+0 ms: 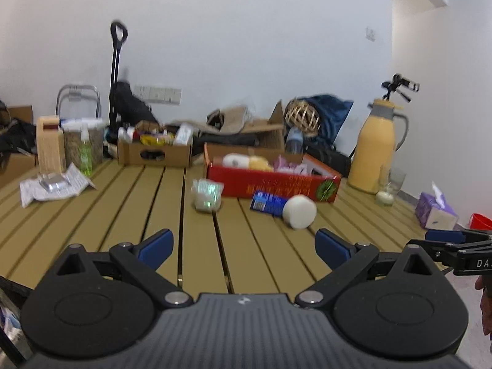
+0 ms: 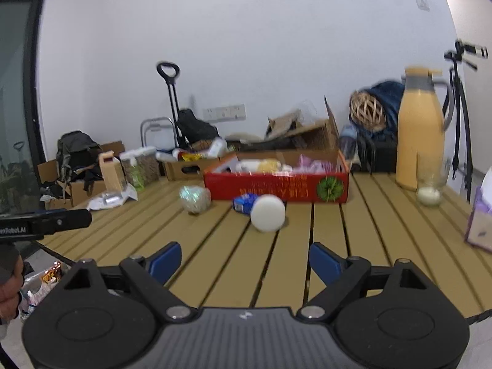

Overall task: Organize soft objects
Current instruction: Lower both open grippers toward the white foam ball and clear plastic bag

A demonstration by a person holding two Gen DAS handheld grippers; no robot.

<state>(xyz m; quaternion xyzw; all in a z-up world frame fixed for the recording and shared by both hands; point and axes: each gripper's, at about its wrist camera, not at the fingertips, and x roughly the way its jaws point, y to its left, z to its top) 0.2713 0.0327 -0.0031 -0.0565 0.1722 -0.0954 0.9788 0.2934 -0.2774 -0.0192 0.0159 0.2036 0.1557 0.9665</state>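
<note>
While both the left gripper (image 1: 244, 247) and right gripper (image 2: 244, 261) gape empty, the round white foam puck (image 2: 267, 217) (leaning on a blue packet (image 2: 244, 203)) near the slatted tan table's (image 2: 384, 246) far edge could roll off if nudged

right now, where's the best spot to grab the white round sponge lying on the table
Take the white round sponge across its curved rim, coming from the near side with the open right tool. Its flat round face tilts toward the camera, and the blue packet sits right behind it, so the left and right edges look freest.
</note>
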